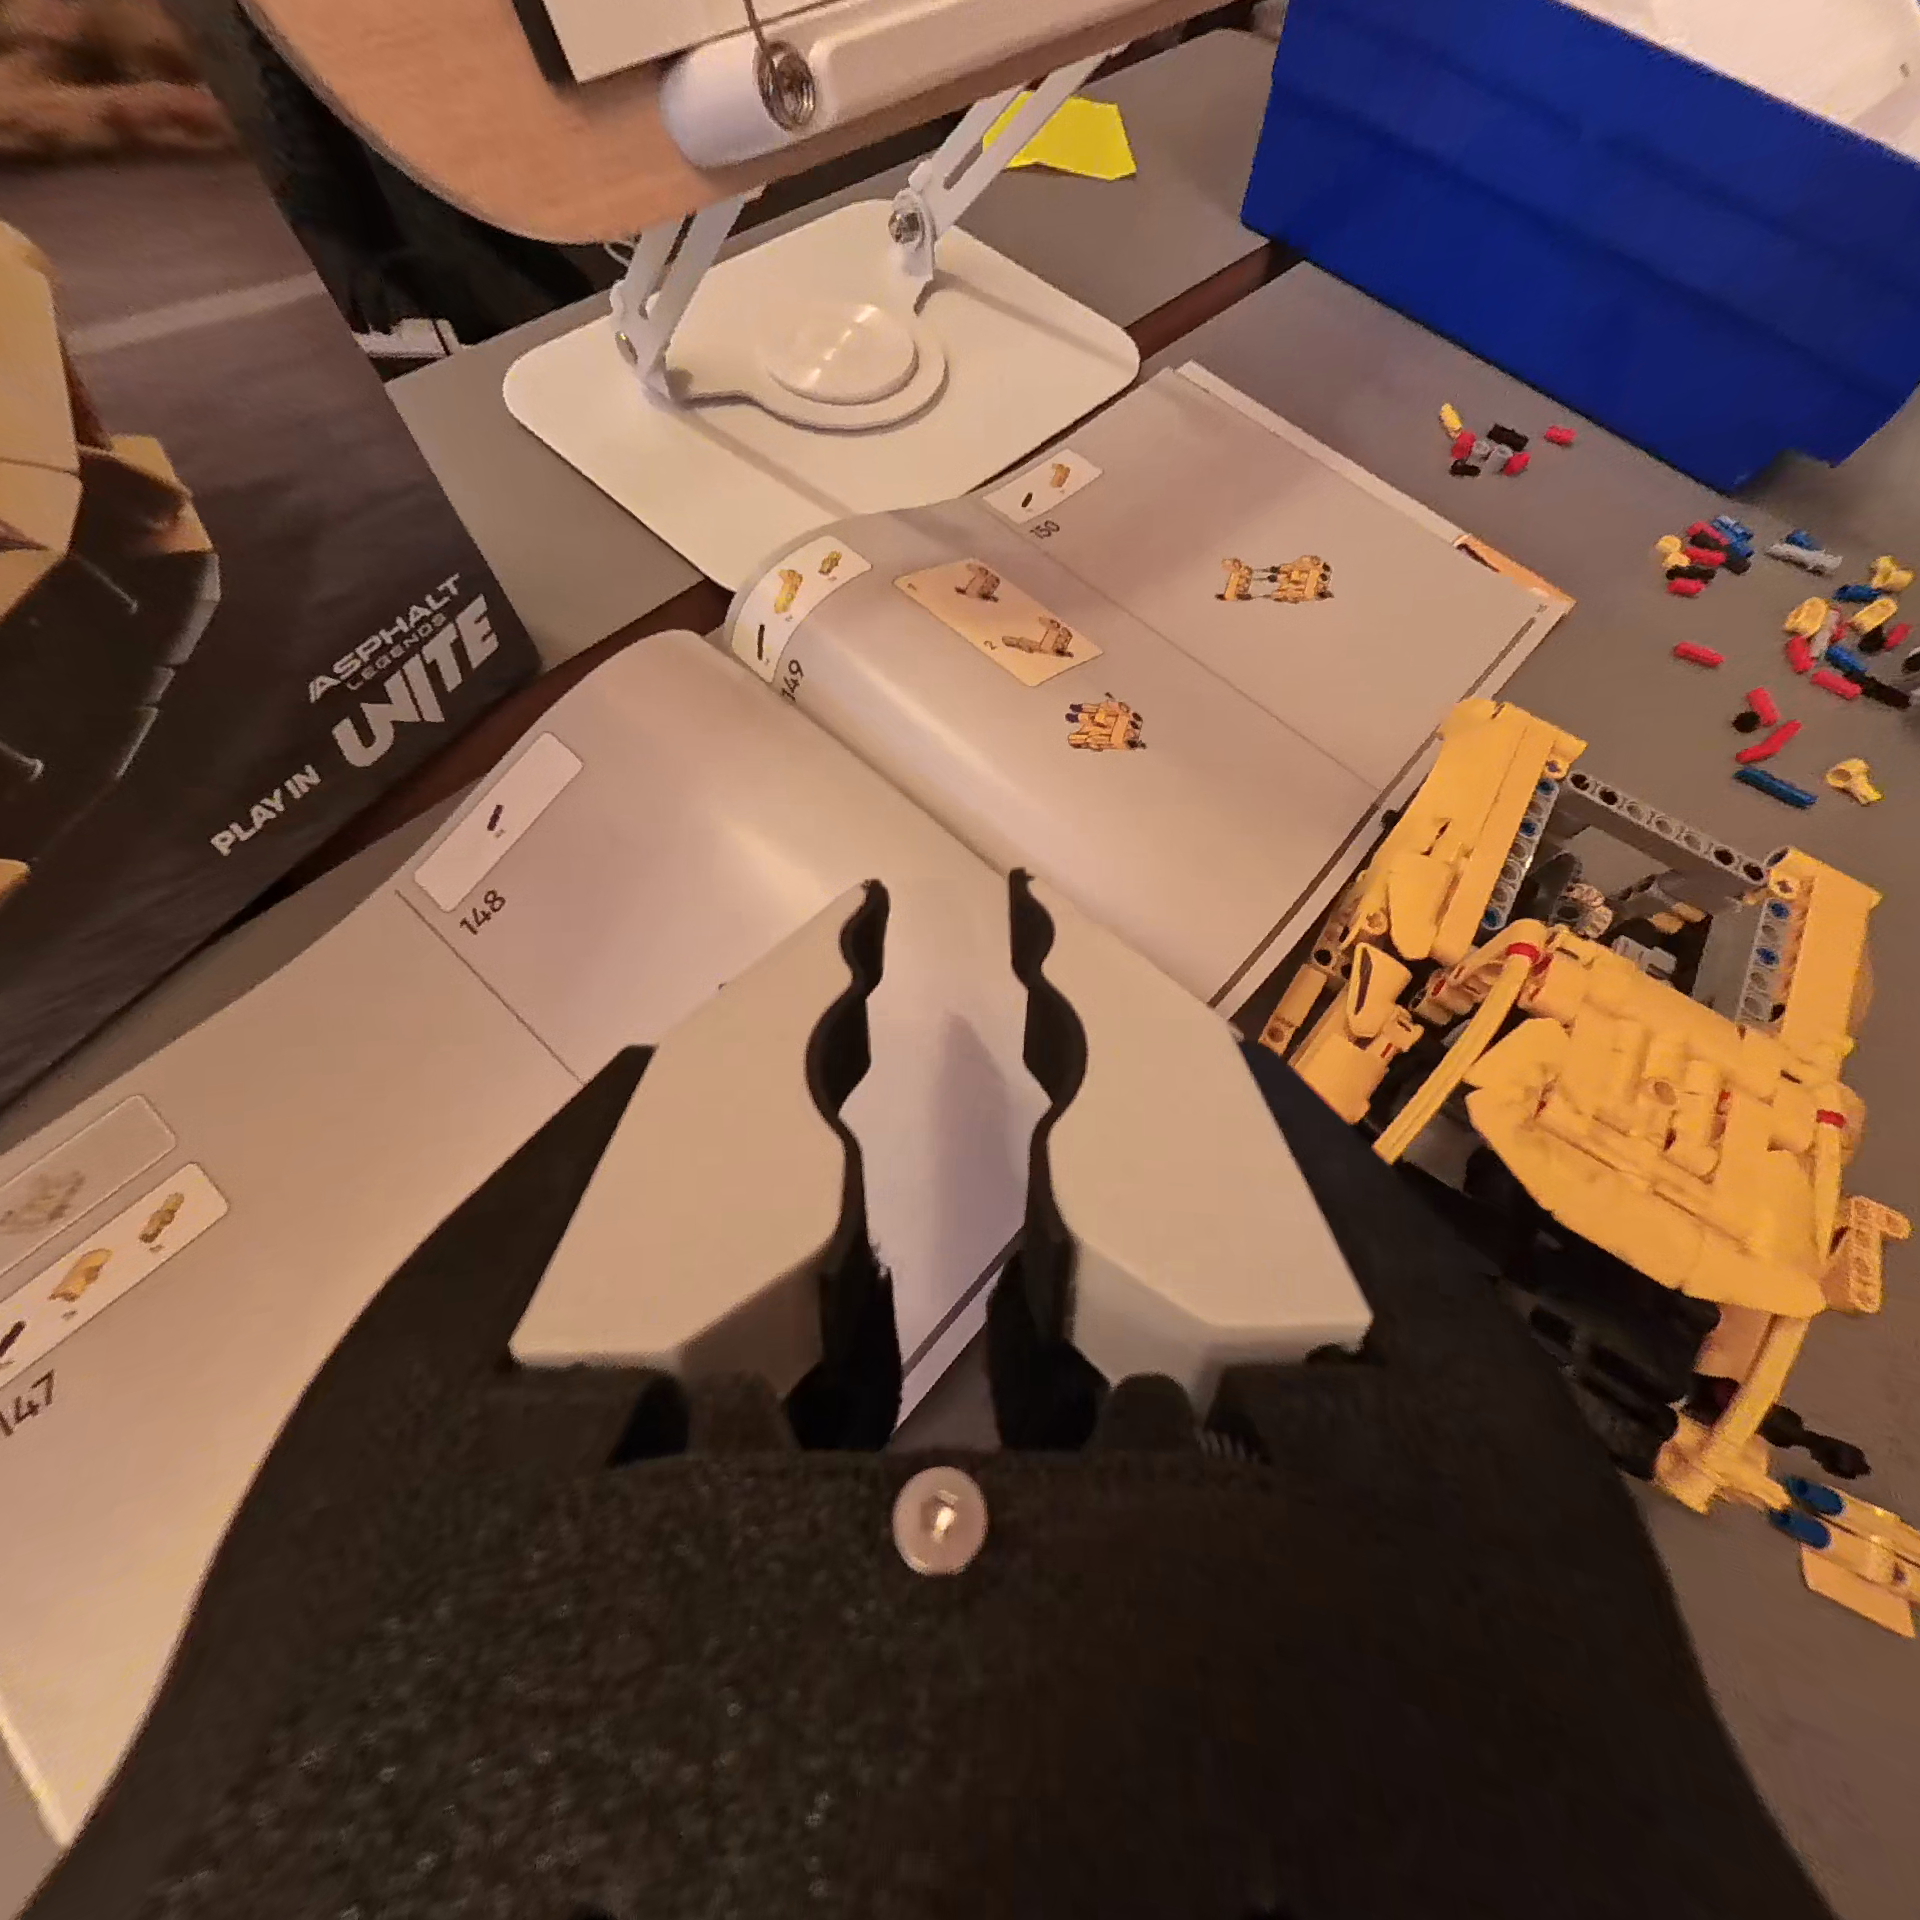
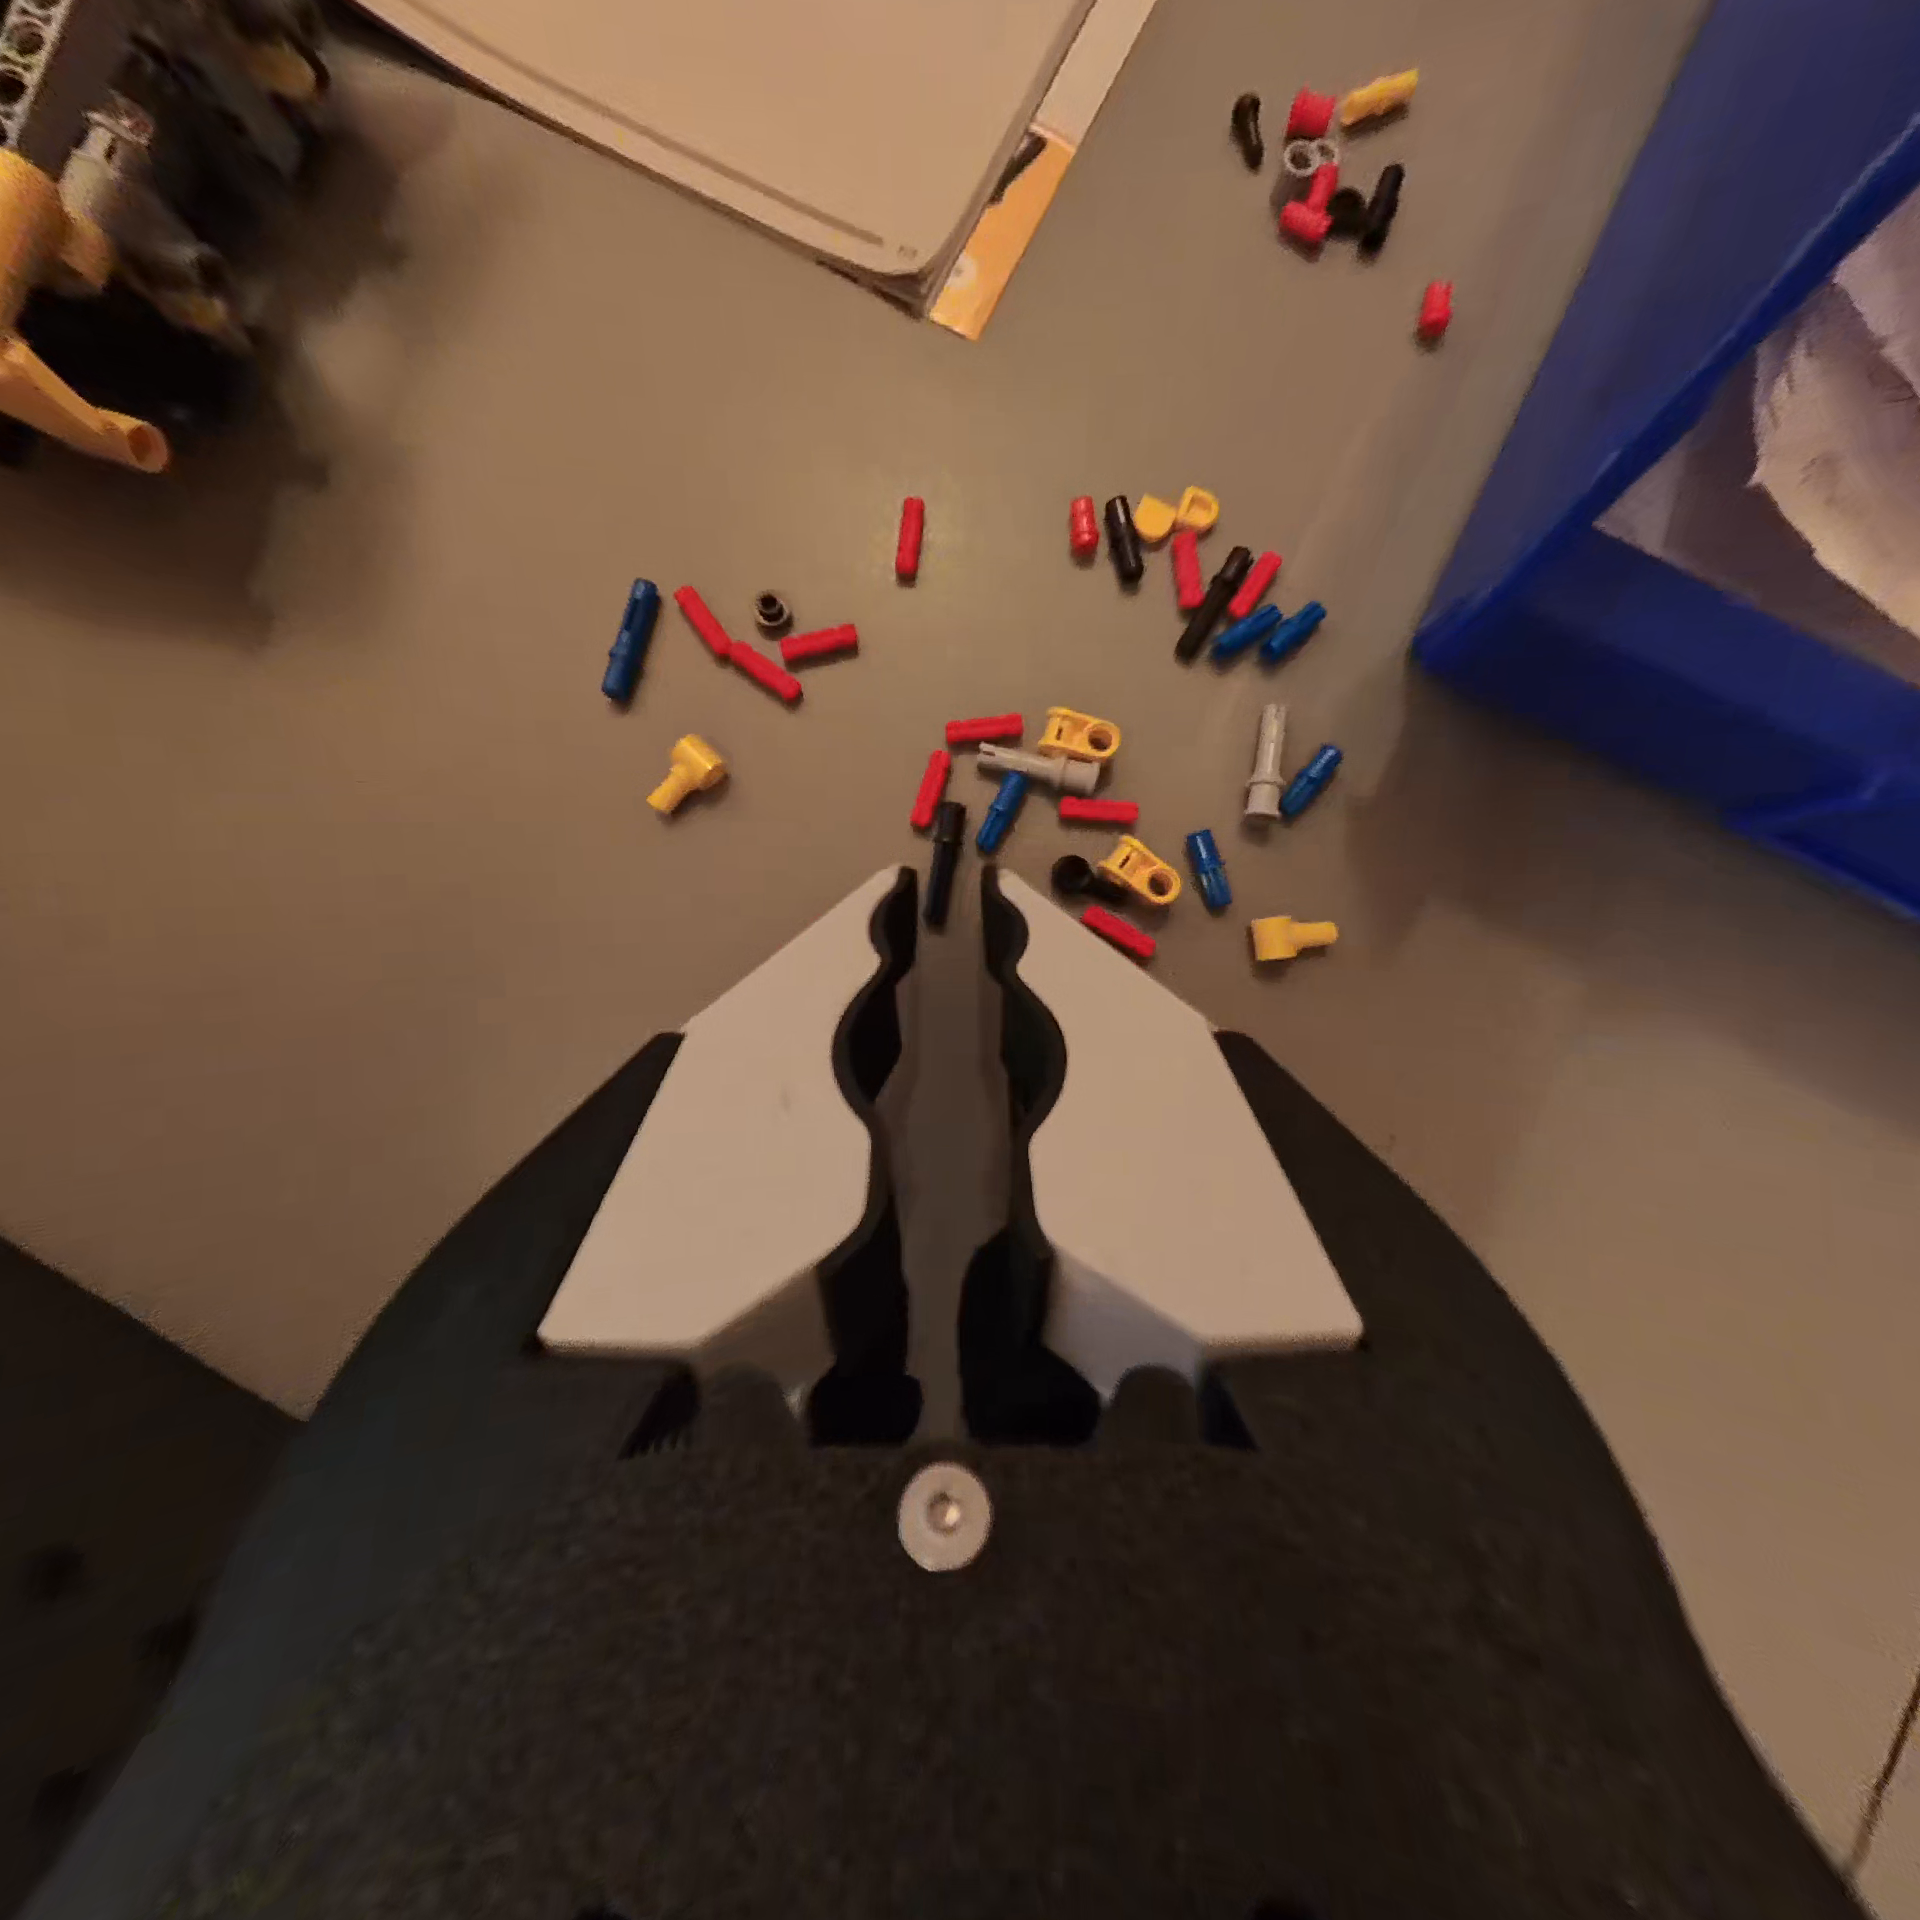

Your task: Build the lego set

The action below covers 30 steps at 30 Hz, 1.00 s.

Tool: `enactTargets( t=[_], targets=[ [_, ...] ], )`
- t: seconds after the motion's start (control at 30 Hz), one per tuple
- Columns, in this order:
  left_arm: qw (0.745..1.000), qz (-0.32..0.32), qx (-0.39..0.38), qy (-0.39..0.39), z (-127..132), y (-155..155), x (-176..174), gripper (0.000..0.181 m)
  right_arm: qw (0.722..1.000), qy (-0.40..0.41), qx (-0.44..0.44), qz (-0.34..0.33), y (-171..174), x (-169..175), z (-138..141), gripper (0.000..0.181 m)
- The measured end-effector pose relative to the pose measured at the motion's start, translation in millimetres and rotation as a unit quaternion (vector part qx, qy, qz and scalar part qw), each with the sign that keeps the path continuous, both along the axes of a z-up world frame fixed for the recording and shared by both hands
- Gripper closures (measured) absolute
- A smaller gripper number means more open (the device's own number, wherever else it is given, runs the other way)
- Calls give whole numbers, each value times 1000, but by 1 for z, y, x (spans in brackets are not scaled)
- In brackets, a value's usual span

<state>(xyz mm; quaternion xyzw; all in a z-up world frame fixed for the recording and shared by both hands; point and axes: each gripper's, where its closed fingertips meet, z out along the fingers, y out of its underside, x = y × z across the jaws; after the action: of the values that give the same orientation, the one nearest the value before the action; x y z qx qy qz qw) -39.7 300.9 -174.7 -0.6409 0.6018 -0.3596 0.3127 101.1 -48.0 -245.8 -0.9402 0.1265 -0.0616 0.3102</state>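
A white stand (image 1: pixel 831 416) with a flat square base and slanted arms sits on the grey table (image 1: pixel 1195 260), its base touching the top edge of an open booklet. A blue plastic bin (image 1: pixel 1579 229) stands at the table's far right, with crumpled white paper (image 2: pixel 1829 436) inside. A yellow scrap of paper (image 1: pixel 1075 140) lies behind the stand.

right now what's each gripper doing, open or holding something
Left gripper: open, empty, over the instruction booklet.
Right gripper: open, jaws around a black pin, not clamped.
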Motion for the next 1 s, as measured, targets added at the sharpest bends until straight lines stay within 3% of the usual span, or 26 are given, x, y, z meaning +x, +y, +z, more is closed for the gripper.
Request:
enactTargets(
  t=[0.13,0.23,0.4,0.57,0.77,0.87,1.0],
  targets=[
    [1000,2,-16,1,-2,2,-1,158,1000,16,-8,11,0,-5,-4,178],
    [1000,4,-16,-3,0,3,-1,158,1000,12,-1,24,0,-16,15,178],
    [1000,7,-15,-3,-2,4,-2,158,989,57,12,138,20,-93,38,178],
    [1000,7,-19,-3,-2,4,-2,158,979,65,-3,196,54,-151,8,178],
    [1000,1,-19,-9,0,1,-1,158,976,84,5,201,65,-162,-7,178],
    [1000,-4,-9,-15,1,-1,0,157,976,107,20,190,66,-161,-5,167],
    [1000,-8,0,-13,0,-3,0,158,979,87,47,180,72,-155,10,164]
  ],
)
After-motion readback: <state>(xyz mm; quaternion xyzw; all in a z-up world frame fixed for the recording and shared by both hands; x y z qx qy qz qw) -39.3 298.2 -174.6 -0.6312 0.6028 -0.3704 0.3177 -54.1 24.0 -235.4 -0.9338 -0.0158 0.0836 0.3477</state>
